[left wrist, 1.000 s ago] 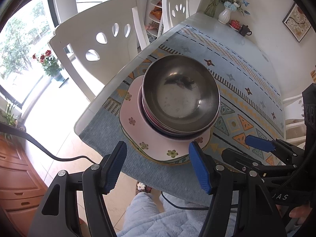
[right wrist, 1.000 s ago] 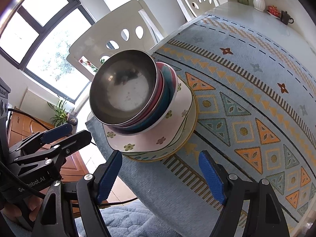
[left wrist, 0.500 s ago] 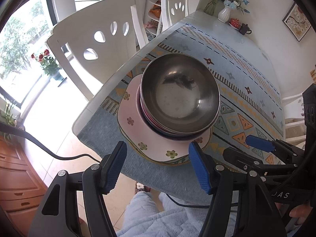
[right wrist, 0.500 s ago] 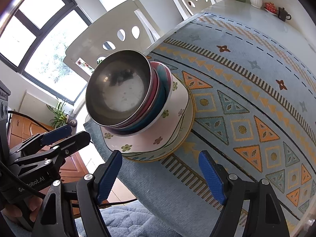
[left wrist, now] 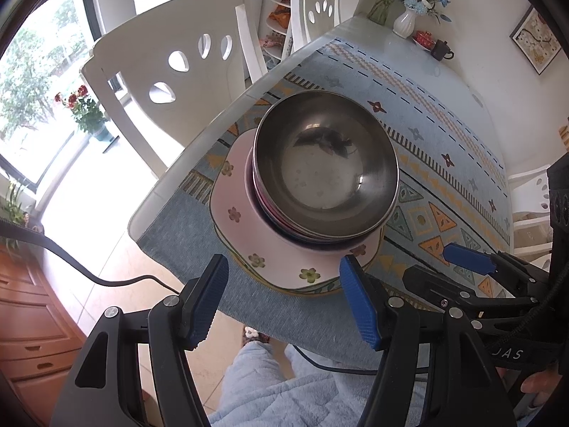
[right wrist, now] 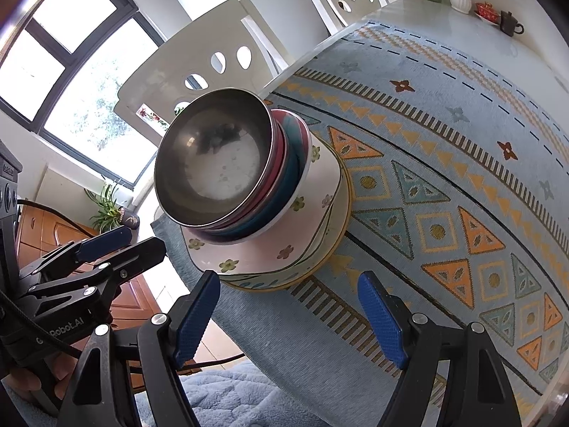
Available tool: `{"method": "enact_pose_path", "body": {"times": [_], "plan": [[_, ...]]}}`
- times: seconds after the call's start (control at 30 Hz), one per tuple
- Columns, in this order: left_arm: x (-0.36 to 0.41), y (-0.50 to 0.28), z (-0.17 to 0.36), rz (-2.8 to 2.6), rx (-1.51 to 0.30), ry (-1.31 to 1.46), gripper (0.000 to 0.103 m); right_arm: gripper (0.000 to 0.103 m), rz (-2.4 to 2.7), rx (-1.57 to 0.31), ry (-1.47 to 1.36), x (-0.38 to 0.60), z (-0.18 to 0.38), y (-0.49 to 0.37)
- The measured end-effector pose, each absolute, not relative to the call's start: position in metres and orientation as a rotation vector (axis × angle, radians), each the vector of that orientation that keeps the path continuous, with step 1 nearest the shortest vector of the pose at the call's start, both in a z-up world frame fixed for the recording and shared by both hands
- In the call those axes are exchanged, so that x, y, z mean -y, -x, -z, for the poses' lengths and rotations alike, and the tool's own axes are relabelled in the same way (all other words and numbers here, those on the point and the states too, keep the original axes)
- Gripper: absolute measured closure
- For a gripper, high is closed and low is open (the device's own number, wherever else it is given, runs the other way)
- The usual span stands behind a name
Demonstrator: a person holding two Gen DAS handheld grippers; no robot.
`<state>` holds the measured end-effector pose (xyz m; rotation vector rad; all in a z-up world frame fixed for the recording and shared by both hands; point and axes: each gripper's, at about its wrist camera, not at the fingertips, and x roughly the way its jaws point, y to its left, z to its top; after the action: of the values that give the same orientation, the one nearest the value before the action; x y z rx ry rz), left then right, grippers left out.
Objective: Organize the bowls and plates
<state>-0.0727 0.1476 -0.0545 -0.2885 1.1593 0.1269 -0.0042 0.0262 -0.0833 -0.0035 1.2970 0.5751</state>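
Note:
A steel bowl [left wrist: 325, 163] tops a stack of coloured bowls on a pink flowered plate [left wrist: 245, 235], which rests on further plates near the table's front left corner. The same steel bowl [right wrist: 217, 163], the red and teal bowls [right wrist: 290, 167] under it and the pink plate [right wrist: 281, 245] show in the right wrist view. My left gripper [left wrist: 284, 302] is open and empty, just short of the plate's near rim. My right gripper [right wrist: 290, 320] is open and empty, in front of the stack; it also shows in the left wrist view [left wrist: 473, 267].
A patterned blue cloth [right wrist: 444, 178] covers the table. White chairs [left wrist: 170, 71] stand at the left edge. A vase [left wrist: 405, 23], a red cup and a dark teapot [left wrist: 441, 49] sit at the far end. A wooden dresser [left wrist: 32, 338] stands low left.
Both grippers have drifted slightly back and left from the stack, which sits a little farther right in the views. Both stay open. The stack has not moved.

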Motion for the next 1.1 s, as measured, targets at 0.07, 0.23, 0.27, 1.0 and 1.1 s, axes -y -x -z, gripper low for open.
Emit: {"method": "enact_pose_path", "body": {"times": [0.07, 0.23, 0.27, 1.0, 1.1], "plan": [[-0.147, 0.072, 0.054, -0.122, -1.156, 0.283, 0.04, 0.025, -0.573, -1.296, 0.0, -0.026, 0.083, 0.004], [-0.143, 0.07, 0.051, -0.1, -1.139, 0.273, 0.04, 0.025, -0.562, -1.294, -0.015, -0.024, 0.084, 0.004], [-0.143, 0.07, 0.05, -0.091, -1.13, 0.273, 0.04, 0.025, -0.561, -1.293, -0.019, -0.023, 0.083, 0.004], [-0.13, 0.054, 0.042, -0.001, -1.074, 0.235, 0.041, 0.025, -0.55, -1.26, -0.052, -0.012, 0.076, 0.004], [-0.13, 0.053, 0.042, 0.002, -1.077, 0.232, 0.041, 0.025, -0.545, -1.263, -0.056, -0.011, 0.077, 0.004]]}}
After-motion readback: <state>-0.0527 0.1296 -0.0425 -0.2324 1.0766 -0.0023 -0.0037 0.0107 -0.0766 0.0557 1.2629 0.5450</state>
